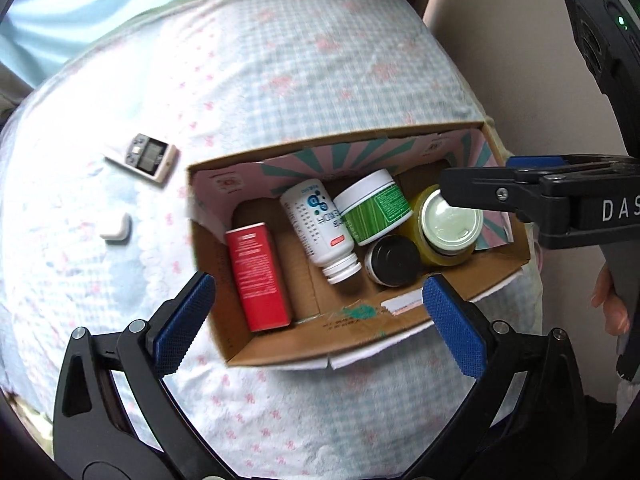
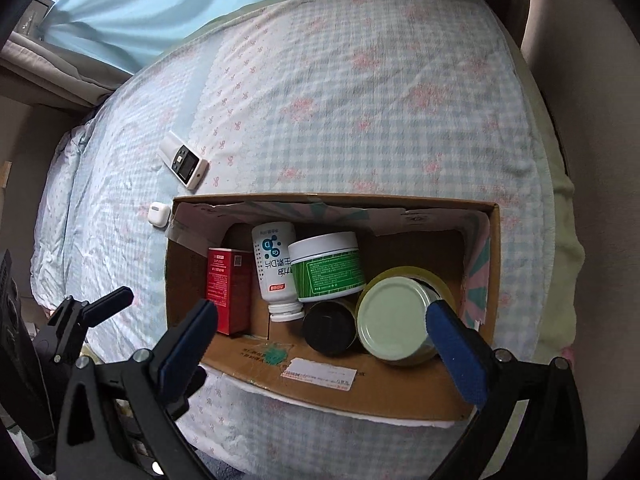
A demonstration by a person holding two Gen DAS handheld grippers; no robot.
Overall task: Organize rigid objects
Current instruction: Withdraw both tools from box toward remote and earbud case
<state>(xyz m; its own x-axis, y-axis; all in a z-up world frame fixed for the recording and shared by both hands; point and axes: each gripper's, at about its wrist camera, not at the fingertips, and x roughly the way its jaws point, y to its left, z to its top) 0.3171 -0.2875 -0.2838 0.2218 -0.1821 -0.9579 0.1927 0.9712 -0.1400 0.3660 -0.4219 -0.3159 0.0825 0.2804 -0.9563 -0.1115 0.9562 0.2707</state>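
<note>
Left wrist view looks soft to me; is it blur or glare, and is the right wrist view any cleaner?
Left wrist: motion smear on the box edges and sheet, plus glare washing out the jar lid. Right wrist: sharper, bottle print readable, lid evenly lit. Both views bend hard at the rims from the fisheye.

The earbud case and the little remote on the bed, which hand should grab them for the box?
Probably left. Both grippers are open and empty over the cardboard box, but the earbud case and remote lie beyond its left end, the left gripper's side.
</note>
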